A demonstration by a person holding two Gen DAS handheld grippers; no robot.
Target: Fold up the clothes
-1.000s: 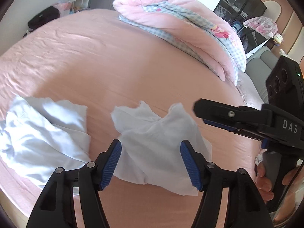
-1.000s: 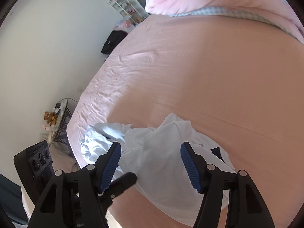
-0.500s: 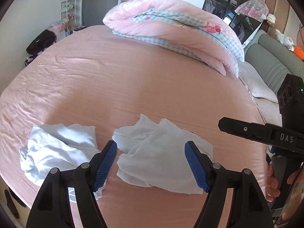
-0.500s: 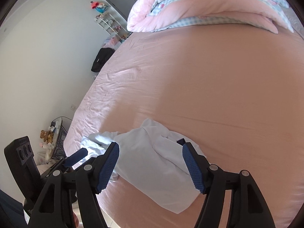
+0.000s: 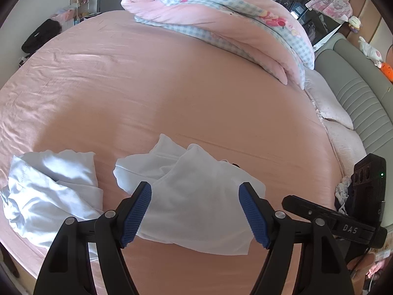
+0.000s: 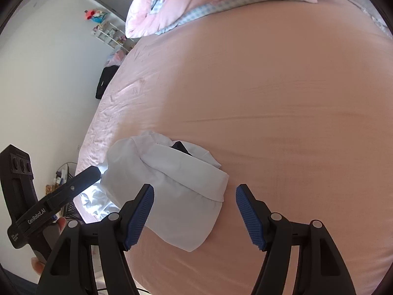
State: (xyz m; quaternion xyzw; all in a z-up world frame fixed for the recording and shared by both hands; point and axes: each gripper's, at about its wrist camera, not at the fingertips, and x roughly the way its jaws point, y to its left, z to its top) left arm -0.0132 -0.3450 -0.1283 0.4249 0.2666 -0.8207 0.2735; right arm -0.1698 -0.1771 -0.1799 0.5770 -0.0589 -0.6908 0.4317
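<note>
The left tongs (image 5: pixel 195 211) point steeply downward with both blue-padded fingers (image 5: pixel 136 215) spread wide and nothing pinched between the pads. The right tongs (image 6: pixel 195 215) tilt down likewise, jaws parted, pads bare. In the left wrist view the right tongs reach in from the right edge. A bare hand (image 6: pixel 46 248) grips the left tool's handle.

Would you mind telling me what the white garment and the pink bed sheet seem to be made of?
White garment: thin woven cloth, probably cotton or a blend, matte; it slumps in soft, crisp-edged folds. Pink bed sheet: smooth woven fabric with a faint sheen, judging by the glossy highlights along its wrinkles; the fibre cannot be told.
</note>
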